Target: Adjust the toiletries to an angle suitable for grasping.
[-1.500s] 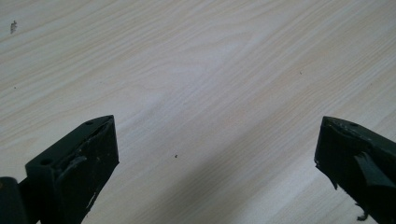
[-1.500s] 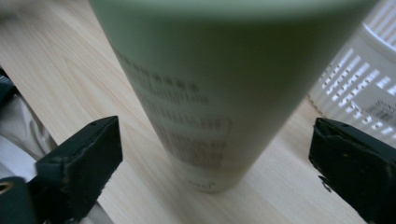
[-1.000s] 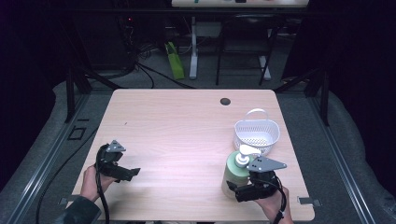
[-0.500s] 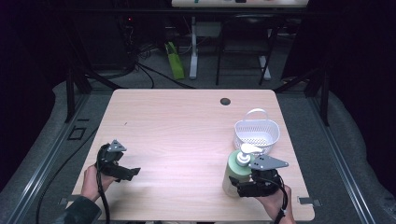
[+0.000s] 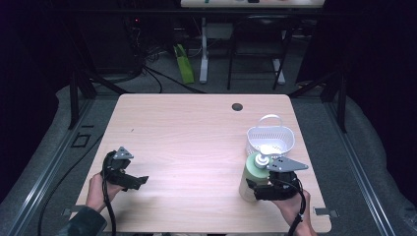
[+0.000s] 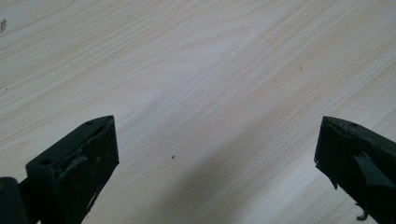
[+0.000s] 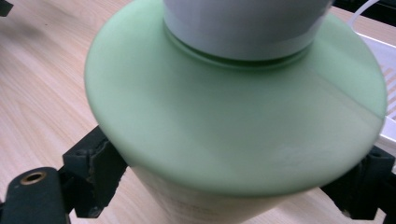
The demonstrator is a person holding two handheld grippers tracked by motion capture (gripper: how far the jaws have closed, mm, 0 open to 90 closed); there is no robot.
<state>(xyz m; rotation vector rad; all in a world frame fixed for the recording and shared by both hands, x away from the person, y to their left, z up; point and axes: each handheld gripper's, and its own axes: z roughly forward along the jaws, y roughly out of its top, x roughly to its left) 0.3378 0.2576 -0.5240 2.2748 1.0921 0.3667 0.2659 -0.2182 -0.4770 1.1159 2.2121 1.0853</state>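
**Green bottle clamped, basket waiting just behind**

Dark room all round, cables and desk legs at the back, and one pale wooden table lit in the middle. Near its front right edge the right gripper has its jaws pressed to either side of the green pump bottle, upright, low on the body, likely for a steady lift. Just beyond stands the white basket, a probable destination. Over on the left, the left gripper hovers with jaws spread wide over bare wood, holding nothing, clear of the action.
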